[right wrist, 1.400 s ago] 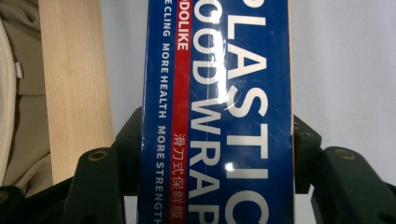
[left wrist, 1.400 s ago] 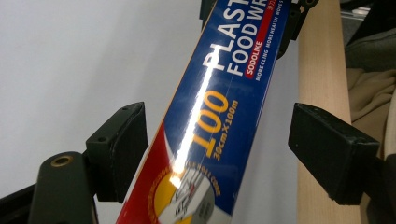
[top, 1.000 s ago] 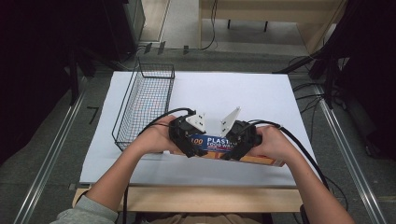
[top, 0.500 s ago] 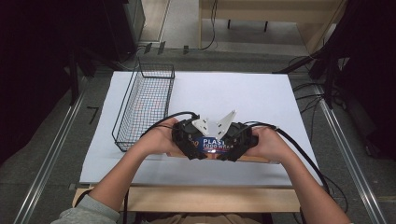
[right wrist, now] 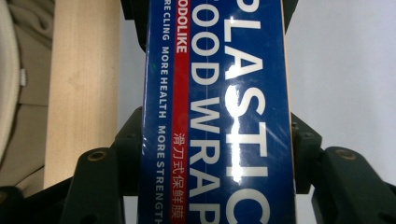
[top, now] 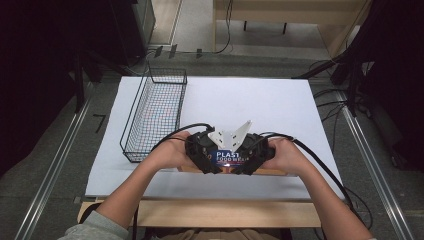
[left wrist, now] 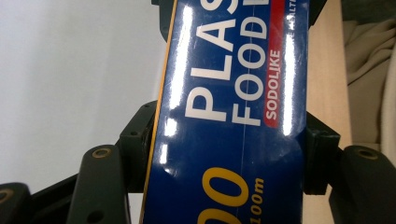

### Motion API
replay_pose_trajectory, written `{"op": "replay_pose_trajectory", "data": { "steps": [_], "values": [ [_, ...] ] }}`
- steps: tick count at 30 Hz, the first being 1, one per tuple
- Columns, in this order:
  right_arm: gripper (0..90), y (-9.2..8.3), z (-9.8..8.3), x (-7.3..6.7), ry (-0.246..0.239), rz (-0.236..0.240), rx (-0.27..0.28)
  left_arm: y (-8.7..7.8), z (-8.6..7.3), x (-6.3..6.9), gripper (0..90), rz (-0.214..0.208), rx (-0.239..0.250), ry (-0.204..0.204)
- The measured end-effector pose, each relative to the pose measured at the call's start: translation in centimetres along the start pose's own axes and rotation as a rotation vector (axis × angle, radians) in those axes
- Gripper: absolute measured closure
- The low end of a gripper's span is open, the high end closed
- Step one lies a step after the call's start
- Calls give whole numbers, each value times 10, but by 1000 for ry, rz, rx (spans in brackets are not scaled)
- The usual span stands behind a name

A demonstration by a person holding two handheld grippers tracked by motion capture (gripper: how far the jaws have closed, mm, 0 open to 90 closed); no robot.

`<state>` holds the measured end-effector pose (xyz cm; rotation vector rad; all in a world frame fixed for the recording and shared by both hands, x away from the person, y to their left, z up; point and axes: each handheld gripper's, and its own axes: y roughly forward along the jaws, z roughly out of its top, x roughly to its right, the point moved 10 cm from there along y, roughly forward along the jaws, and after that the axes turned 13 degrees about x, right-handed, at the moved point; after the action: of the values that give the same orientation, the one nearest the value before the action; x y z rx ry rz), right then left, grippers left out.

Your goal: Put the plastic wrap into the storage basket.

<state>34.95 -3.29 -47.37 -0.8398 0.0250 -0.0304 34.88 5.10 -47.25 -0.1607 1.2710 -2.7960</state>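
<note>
High view: the plastic wrap box (top: 226, 157) lies crosswise at the near edge of the white sheet (top: 280, 100), at about 6 o'clock on the table, with the left gripper (top: 206, 156) on one end and the right gripper (top: 249, 159) on the other. The wire basket (top: 152, 112) stands apart at about 10 o'clock from the box. White letters "PLAST" and a second line, too small to read surely, show between the two grippers. To lift well, I judge both ends should rise together and level, so the long box does not twist out of either grip.

Left gripper view: the jaws have just been closing, and the pads now press the two long sides of the box (left wrist: 229, 116), so this claw holds it. Readable here: "PLAS", "FOOD", "SODOLIKE" on a red strip, and yellow "00" with "100m". The grip sits near the box end; keeping the squeeze firm but not crushing the carton seems wise.

Right gripper view: this claw is also clamped on the box (right wrist: 219, 112), pads against both sides. It reads "PLASTIC", "FOOD WRAP", "SODOLIKE", "MORE CLING MORE HEALTH MORE STRENGTH", plus a line of Chinese characters. A wooden table edge (right wrist: 84, 84) runs at 9 o'clock.
</note>
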Motion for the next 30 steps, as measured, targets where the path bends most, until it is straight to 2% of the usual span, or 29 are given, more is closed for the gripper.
{"op": "replay_pose_trajectory", "data": {
  "steps": [5, 7, 13, 14, 17, 18, 20, 22, 23, 26, 28, 30],
  "values": [
    [406, 1, -1, -2, -7, 15, -1, 0, -1, 3, 395, 15, 7, 4],
    [404, 1, -1, -1, -23, 4, 2, -1, 0, 4, 396, 27, 7, 10],
    [392, -4, 0, -4, -12, 27, 5, -4, 5, 8, 401, 25, 18, -2],
    [363, -6, 0, -2, -5, 10, 4, -6, 5, 7, 401, 38, 8, -5],
    [314, -9, -3, 0, 7, 8, -9, -9, 5, 4, 401, 42, 13, -22],
    [292, -12, -4, 2, 19, -3, 10, -11, 4, 4, 401, 53, 18, -26],
    [270, -17, -2, 3, 19, 17, 53, -12, 3, 4, 400, 45, 11, -30],
    [262, -20, -1, 5, 16, 11, 69, -14, 0, 4, 400, 47, 3, -36],
    [255, -26, -2, 8, 26, -7, 68, -15, -1, 3, 400, 55, -5, -28],
    [252, -33, -2, 12, 26, -31, 90, -17, -5, -1, 400, 70, -4, -73],
    [251, -36, -2, 14, 28, -43, 101, -17, -5, -2, 400, 78, 2, -80],
    [252, -46, 1, 18, 50, -80, 120, -20, -5, -5, 400, 87, 14, -97]
  ]
}}
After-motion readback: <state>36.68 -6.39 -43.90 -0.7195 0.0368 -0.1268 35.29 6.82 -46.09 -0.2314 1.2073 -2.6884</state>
